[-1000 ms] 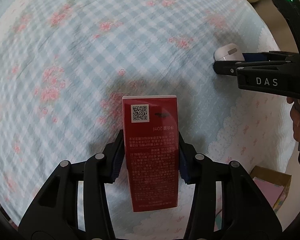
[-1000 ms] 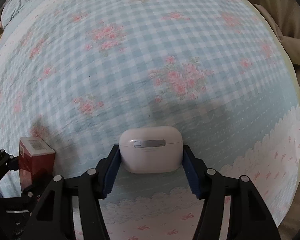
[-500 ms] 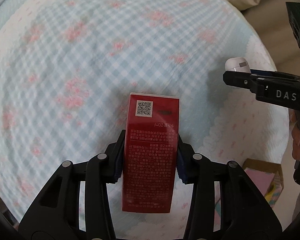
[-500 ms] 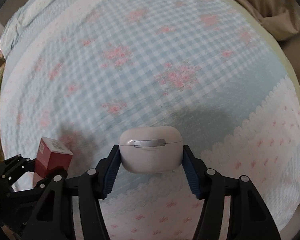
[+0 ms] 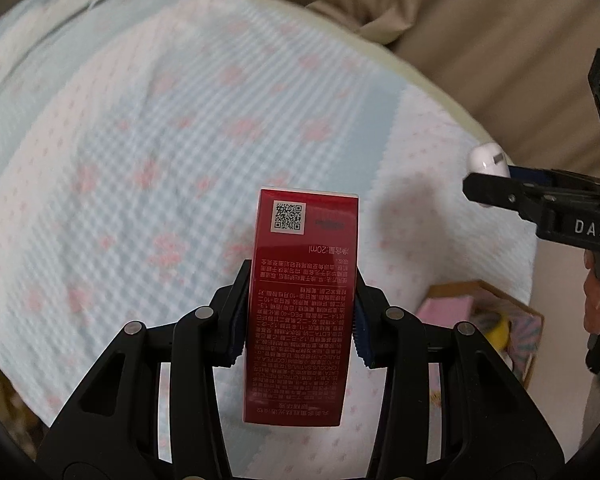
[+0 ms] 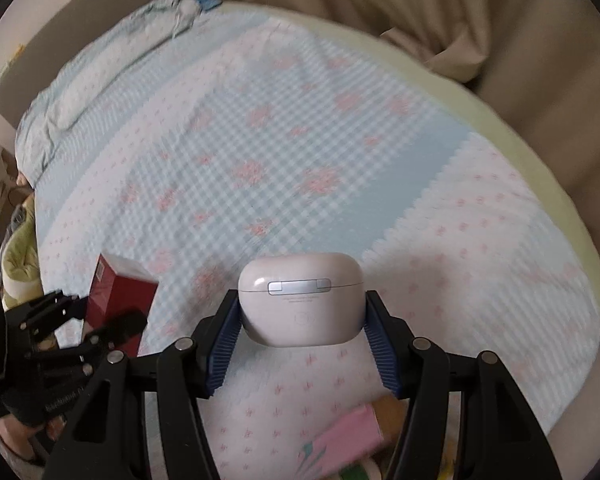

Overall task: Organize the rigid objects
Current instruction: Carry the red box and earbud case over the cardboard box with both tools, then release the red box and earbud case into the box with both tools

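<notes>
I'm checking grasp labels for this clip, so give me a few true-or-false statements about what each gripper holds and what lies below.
1. The left gripper is shut on a red rectangular carton with a QR code. True.
2. The right gripper is open. False: it is shut on a white rounded earbud case.
3. The earbud case's metal hinge faces the right wrist camera. True.
4. The carton rests on the blue checked floral bedspread. False: it is held above it.
5. A brown box of pink items sits past the bedspread's edge. True.
</notes>
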Action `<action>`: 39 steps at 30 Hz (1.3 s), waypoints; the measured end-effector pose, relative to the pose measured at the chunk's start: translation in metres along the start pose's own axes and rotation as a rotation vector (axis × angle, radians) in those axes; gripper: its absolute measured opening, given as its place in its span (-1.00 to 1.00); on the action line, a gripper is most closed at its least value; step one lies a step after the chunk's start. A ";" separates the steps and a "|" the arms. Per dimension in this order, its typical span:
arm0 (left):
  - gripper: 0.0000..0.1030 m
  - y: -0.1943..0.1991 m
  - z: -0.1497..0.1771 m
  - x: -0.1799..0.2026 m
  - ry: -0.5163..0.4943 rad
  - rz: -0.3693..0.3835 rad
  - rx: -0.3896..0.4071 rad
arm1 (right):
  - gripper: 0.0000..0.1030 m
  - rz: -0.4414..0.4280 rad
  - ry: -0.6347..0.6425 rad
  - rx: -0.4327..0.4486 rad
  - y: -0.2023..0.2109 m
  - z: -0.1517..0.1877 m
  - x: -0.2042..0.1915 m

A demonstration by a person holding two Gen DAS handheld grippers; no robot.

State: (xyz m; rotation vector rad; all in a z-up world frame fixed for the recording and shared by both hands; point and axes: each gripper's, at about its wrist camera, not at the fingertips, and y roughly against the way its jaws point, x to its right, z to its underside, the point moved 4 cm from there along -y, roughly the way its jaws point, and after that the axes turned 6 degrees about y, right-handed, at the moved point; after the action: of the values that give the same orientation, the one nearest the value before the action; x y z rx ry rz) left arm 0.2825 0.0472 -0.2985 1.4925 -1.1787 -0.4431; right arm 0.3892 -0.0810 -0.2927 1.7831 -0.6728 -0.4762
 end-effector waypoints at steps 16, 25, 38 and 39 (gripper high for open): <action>-0.25 0.076 0.051 0.151 -0.317 0.200 -0.032 | 0.09 0.126 -0.326 0.092 0.170 0.166 0.058; -0.25 0.040 0.110 0.223 -0.436 0.252 -0.125 | 0.09 0.166 -0.552 0.057 0.177 0.285 0.109; -0.25 -0.062 0.160 0.272 -0.511 0.177 -0.240 | 0.09 0.066 -0.815 0.036 0.108 0.374 0.167; -0.25 -0.068 0.160 0.274 -0.517 0.168 -0.241 | 0.09 0.064 -0.819 0.034 0.100 0.377 0.170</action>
State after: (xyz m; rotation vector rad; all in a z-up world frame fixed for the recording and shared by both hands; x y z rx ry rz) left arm 0.3008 -0.2761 -0.3199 1.0881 -1.5748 -0.8564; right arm 0.2635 -0.4871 -0.3094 1.5563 -1.2938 -1.1781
